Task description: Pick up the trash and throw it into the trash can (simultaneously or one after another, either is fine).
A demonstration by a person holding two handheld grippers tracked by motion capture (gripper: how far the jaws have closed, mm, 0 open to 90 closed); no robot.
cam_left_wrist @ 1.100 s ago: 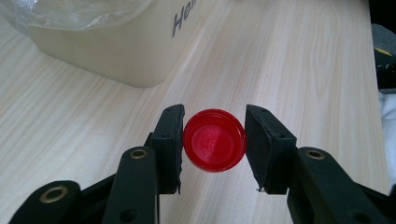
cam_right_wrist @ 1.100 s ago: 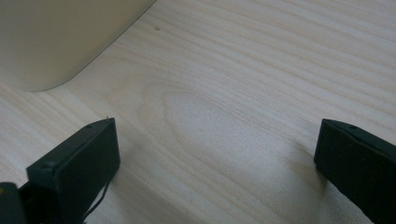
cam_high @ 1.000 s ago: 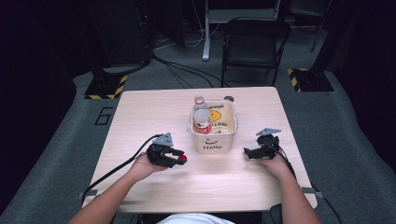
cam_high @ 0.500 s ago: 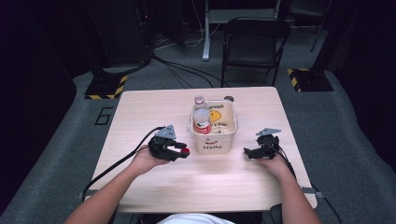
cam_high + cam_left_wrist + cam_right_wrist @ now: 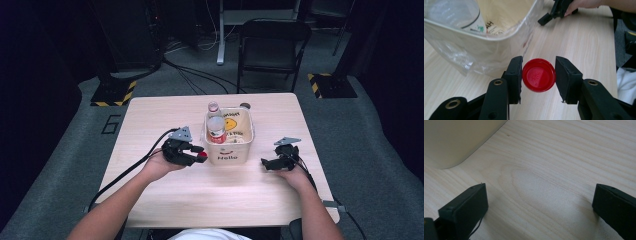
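A person sits at the pale wooden bench (image 5: 200, 190) with a black two-jaw gripper in each hand. The left gripper (image 5: 538, 75) holds a small round red plastic bottle cap (image 5: 539, 75) between its fingers (image 5: 514, 75); the cap sits flat face toward the camera, touching the left finger, with a sliver of gap at the other, so the grip looks light. In the high view the cap (image 5: 202, 156) hangs just beside the left front corner of the cream plastic tub with a smiley face and "Hello" printed on it (image 5: 235, 154). That tub stands mid-bench and carries a clear plastic bottle with a red and white label (image 5: 216, 129), upright against its left wall; whether the bottle's mouth is bare is too blurred to tell.

The relation that matters: the tub's open top lies forward and to the right of the cap, and the left hand is plainly the nearer one, so I'd judge a short lift over the rim comes next.

The right gripper (image 5: 272, 162) rests low on the bench to the tub's right, fingers (image 5: 464, 210) spread wide around nothing but bare wood
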